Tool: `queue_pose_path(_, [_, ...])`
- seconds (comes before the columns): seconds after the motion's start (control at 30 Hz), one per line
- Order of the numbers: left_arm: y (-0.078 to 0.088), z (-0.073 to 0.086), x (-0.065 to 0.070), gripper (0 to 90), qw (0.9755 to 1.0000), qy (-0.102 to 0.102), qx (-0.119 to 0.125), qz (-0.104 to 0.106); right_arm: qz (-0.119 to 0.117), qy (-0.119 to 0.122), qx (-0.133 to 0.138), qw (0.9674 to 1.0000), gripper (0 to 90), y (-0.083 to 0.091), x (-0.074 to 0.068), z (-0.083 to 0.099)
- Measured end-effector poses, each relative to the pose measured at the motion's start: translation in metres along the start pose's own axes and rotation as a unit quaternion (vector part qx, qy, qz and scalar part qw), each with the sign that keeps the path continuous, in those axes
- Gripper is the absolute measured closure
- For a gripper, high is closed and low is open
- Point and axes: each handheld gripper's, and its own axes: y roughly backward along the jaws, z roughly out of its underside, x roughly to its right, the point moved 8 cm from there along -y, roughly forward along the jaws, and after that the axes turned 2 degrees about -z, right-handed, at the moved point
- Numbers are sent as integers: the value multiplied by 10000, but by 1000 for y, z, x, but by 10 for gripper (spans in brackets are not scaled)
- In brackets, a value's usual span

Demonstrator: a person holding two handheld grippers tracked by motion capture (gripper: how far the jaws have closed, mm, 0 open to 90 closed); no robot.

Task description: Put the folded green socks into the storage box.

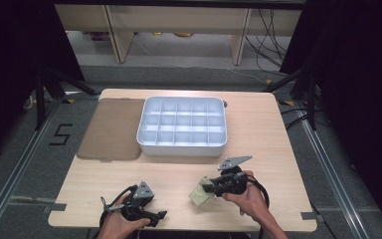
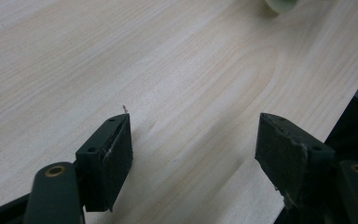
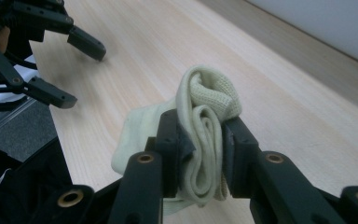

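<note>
The right claw (image 3: 200, 154) is clamped on a rolled, pale-yellow sock (image 3: 205, 116), held just above the counter (image 1: 179, 174), on the person's side of the white divided tray (image 1: 181, 144). The left claw (image 2: 196, 154) gapes wide, empty, farther from that tray. The sock is gripped; placing it in a compartment likely remains.

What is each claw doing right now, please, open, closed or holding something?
Left claw: open, nothing between its jaws, over bare table.
Right claw: closed on a rolled pale yellow sock.
</note>
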Motion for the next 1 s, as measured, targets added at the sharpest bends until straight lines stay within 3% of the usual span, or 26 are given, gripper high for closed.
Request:
queue_pose_path(0.07, [0, 0, -1, 268, 9999, -126, -36, -13, 26, -13, -30, 10000, 719, 3, 1, -2])
queue_pose_path(0.17, [-1, 1, 2, 267, 10000, -54, -44, 47, 78, -8, -56, 10000, 719, 6, 5, -5])
queue_pose_path(0.2, [0, 1, 1, 267, 9998, -167, -60, 42, 113, 37, -19, 9999, 719, 6, 7, -7])
queue_pose_path(0.23, [0, 1, 1, 267, 10000, -78, -43, 45, 127, 21, -92, 9999, 719, 8, 7, -7])
queue_pose_path(0.3, [1, 1, 0, 266, 9999, -131, -55, 13, 113, -61, -109, 9999, 719, 9, 8, -8])
queue_pose_path(0.43, [1, 2, 0, 266, 9998, -168, -98, 39, 196, 78, -136, 9997, 719, 14, 17, -12])
queue_pose_path(0.47, [0, 0, 2, 266, 10000, -33, 17, 40, 258, -6, -150, 9996, 719, 16, 17, -12])
queue_pose_path(0.5, [0, 1, 1, 266, 10000, -43, -9, 22, 236, -107, -167, 9995, 719, 17, 16, -13])
queue_pose_path(0.53, [1, 1, 1, 266, 9999, -141, -53, 52, 288, 15, -177, 9994, 719, 19, 20, -14])
queue_pose_path(0.57, [0, 0, 2, 266, 10000, -61, 7, 54, 313, -8, -142, 9994, 719, 20, 21, -15])
queue_pose_path(0.63, [0, 1, -1, 266, 9999, -127, -39, 6, 310, -41, -181, 9993, 719, 23, 23, -17])
queue_pose_path(0.67, [0, 1, -1, 265, 9999, -131, -36, 9, 283, -157, -131, 9994, 719, 22, 21, -18])
queue_pose_path(0.77, [0, 0, -1, 265, 9999, -122, -30, 1, 337, -5, -230, 9992, 719, 28, 27, -22])
queue_pose_path(0.93, [1, 1, -1, 262, 9999, -120, -51, 33, 382, 3, -227, 9990, 719, 35, 33, -29])
queue_pose_path(0.97, [1, 0, -1, 262, 10000, -46, -20, 2, 372, 8, -221, 9991, 719, 37, 34, -31])
queue_pose_path(1.0, [2, 0, -2, 262, 9999, -157, -40, -27, 396, -62, -264, 9988, 718, 39, 34, -31])
